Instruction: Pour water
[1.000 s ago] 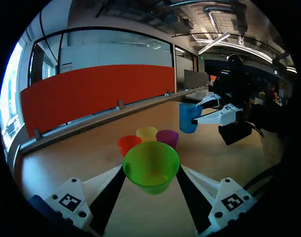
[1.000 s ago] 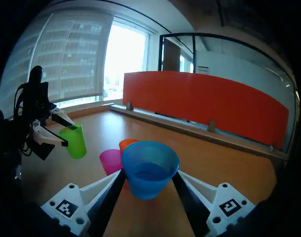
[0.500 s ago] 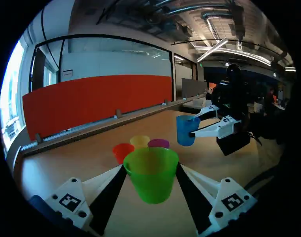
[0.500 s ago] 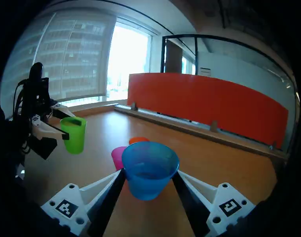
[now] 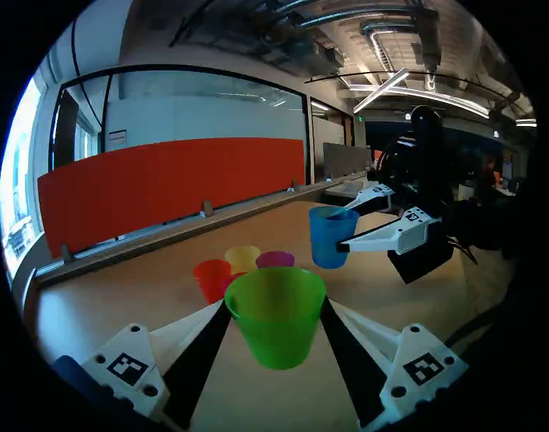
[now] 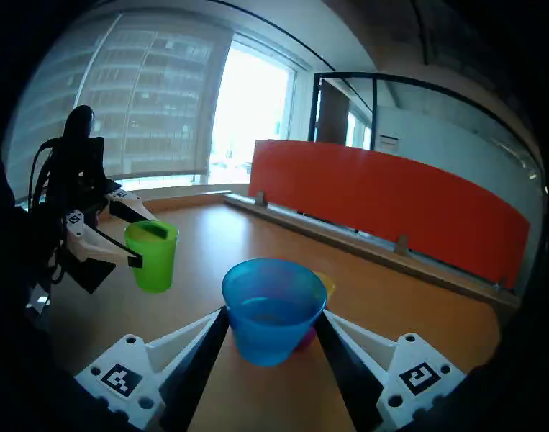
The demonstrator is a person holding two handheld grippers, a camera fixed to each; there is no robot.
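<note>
My left gripper is shut on a green cup, held upright above the wooden table. My right gripper is shut on a blue cup that holds some water. In the left gripper view the blue cup hangs to the right, clamped in the right gripper. In the right gripper view the green cup hangs at the left in the left gripper. Both cups stand level and apart.
On the table stand a red cup, a yellow cup and a purple cup, close together. An orange partition runs along the table's far edge. Bright windows lie beyond the table.
The green cup has tipped back from tilted to upright. Both grippers have risen and leveled, and the blue cup now covers the small cups in the right gripper view.
</note>
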